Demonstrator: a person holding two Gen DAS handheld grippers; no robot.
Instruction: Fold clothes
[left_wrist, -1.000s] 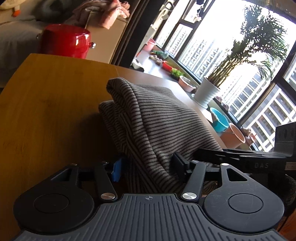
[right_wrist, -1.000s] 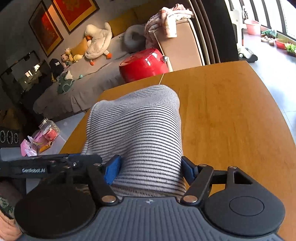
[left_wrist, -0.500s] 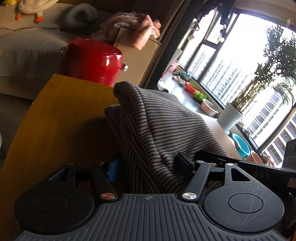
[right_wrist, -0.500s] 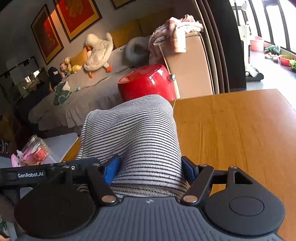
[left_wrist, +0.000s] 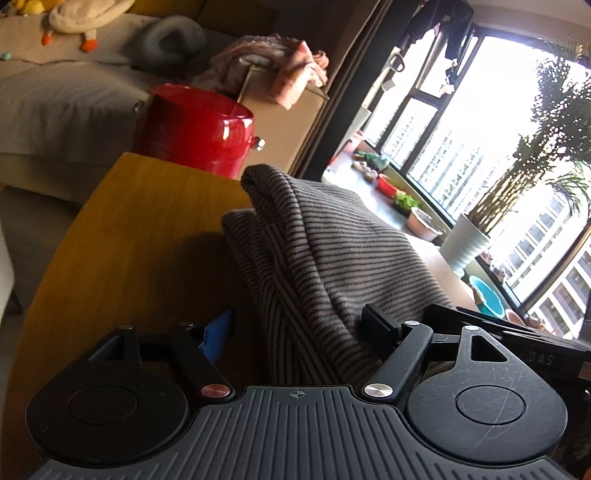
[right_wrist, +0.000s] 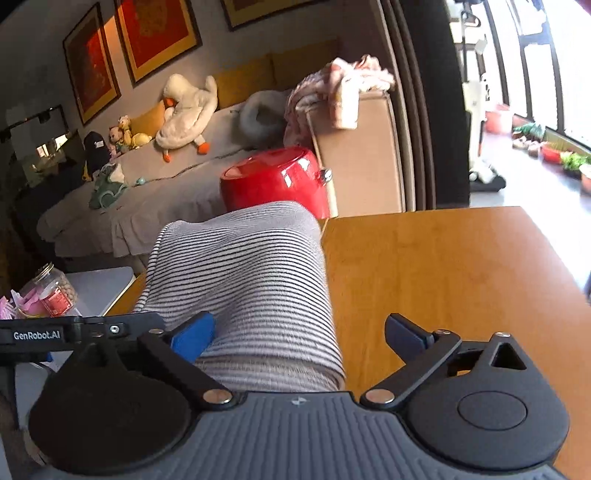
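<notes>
The left gripper (left_wrist: 299, 328) has just been opening: its blue left finger (left_wrist: 216, 334) stands clear of the cloth with a gap of table showing, while the dark right finger (left_wrist: 380, 326) lies against the fabric's flank, so nothing is pinched. The right gripper (right_wrist: 299, 334) has also just been opening and now stands wide; its left blue finger (right_wrist: 192, 336) is close against the cloth and its right finger (right_wrist: 406, 334) is well apart from it, over bare wood. Between both sets of fingers lies the folded striped garment (left_wrist: 325, 258), a thick grey bundle with thin dark stripes, resting on the wooden table (right_wrist: 443, 266) near its left edge and reaching toward the far end. In the left wrist view its layered folds show along the left side. Beyond the far edge of the table stands a red pot (right_wrist: 277, 181), close to the garment's far end in the right wrist view. Behind it is a sofa (right_wrist: 147, 184) with a plush duck (right_wrist: 188, 110), and a pink cloth (right_wrist: 340, 85) is draped over a tan box (right_wrist: 358, 155). To the right, big windows (left_wrist: 480, 147) let in bright light, with a potted palm (left_wrist: 517, 184) on the sill.
</notes>
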